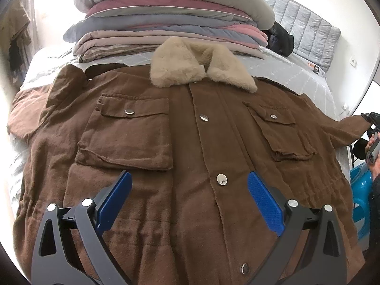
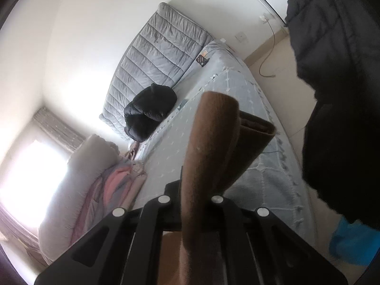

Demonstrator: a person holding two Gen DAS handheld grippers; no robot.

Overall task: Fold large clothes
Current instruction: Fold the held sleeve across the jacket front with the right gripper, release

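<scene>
Brown cotton jacket (image 1: 185, 142) with a beige fleece collar (image 1: 201, 64) and silver snap buttons (image 1: 221, 179) lies front-up and spread flat across the pale grey quilted bed cover (image 1: 296, 76), collar toward the stack of folded grey, pink and taupe bedding (image 1: 171, 23) at the far side. The left gripper (image 1: 190, 190) hovers over the lower front of the jacket with its blue-padded fingers (image 1: 266, 204) spread wide apart and nothing between them; the button placket runs between the two fingers. The jacket's sleeve (image 2: 213, 147) stretches off toward the right edge of the bed, where the right gripper (image 2: 191, 199) is closed on it: in the right wrist view the brown cloth rises out from between the black fingers and ends in a folded cuff above the bed cover. A black puffer garment (image 2: 149, 111) sits bunched against the grey padded headboard (image 2: 156, 54), well apart from the jacket.
</scene>
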